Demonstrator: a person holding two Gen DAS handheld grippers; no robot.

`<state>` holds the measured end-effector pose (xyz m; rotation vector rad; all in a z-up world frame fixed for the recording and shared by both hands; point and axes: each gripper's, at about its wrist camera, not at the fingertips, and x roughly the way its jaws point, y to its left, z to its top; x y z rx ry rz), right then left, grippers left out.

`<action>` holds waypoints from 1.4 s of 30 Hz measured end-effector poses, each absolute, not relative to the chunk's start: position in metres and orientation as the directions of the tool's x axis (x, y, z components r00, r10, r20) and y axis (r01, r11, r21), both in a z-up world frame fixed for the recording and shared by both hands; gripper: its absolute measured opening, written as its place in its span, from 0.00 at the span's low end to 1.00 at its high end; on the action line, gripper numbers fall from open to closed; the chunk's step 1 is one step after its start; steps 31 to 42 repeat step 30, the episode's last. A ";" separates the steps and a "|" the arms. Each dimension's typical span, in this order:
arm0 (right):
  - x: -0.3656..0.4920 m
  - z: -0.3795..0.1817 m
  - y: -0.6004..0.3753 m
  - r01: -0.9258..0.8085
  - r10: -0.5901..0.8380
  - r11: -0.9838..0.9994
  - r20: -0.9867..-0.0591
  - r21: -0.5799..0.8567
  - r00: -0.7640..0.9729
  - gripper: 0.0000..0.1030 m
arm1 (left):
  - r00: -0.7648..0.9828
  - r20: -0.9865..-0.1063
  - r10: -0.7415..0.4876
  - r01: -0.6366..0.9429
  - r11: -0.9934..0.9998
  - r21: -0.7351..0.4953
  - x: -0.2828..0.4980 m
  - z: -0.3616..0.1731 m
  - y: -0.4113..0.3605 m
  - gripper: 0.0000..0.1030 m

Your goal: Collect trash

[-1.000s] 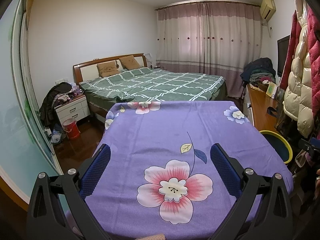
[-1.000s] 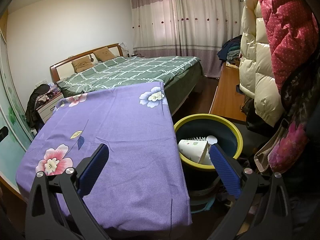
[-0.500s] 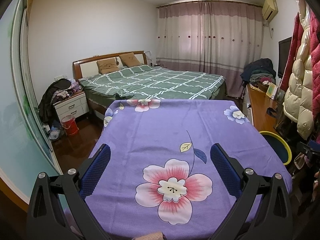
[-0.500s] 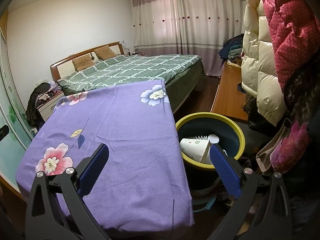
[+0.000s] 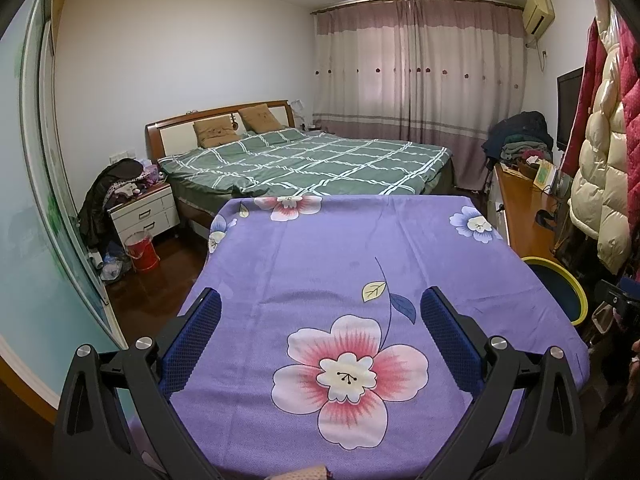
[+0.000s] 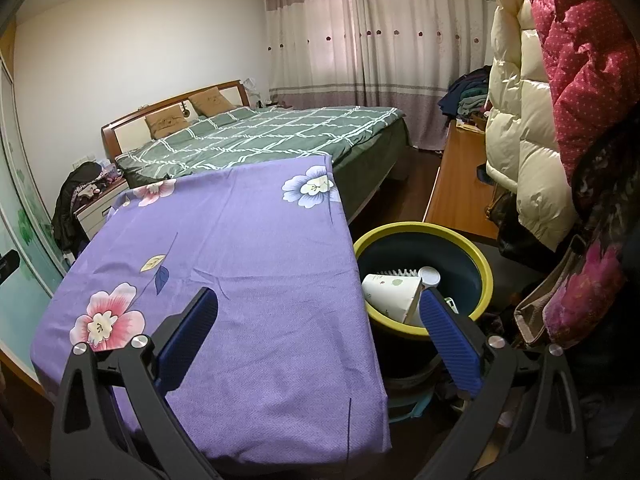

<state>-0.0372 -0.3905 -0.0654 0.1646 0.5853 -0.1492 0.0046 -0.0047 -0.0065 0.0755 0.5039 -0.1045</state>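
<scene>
Paper cup (image 6: 394,294), on its side in the yellow-rimmed bin (image 6: 476,248): light, thin-walled, crushable; should you handle it, pinch the rim gently. Left gripper (image 5: 320,312) and right gripper (image 6: 318,308): both spread apart, holding nothing.

Table (image 5: 400,248) draped in purple floral cloth (image 6: 248,240); cloth bare.

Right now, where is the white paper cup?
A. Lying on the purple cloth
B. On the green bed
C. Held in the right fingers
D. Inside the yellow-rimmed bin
D: the white paper cup lies tipped inside the yellow-rimmed bin, beside the purple cloth.
</scene>
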 end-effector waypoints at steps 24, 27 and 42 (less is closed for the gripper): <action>-0.011 -0.064 -0.383 0.159 -0.075 0.982 -0.557 0.103 0.827 0.93 | 0.849 -0.520 -0.096 0.136 0.990 0.040 0.042 -0.015 -0.006 0.95; 0.022 -0.064 -0.374 0.142 -0.074 0.987 -0.560 0.080 0.825 0.93 | 0.828 -0.556 -0.072 0.110 0.993 0.034 0.081 -0.028 -0.001 0.95; 0.068 -0.074 -0.366 0.113 -0.038 0.989 -0.582 0.093 0.812 0.93 | 0.806 -0.591 -0.026 0.068 0.997 0.048 0.130 -0.046 0.006 0.95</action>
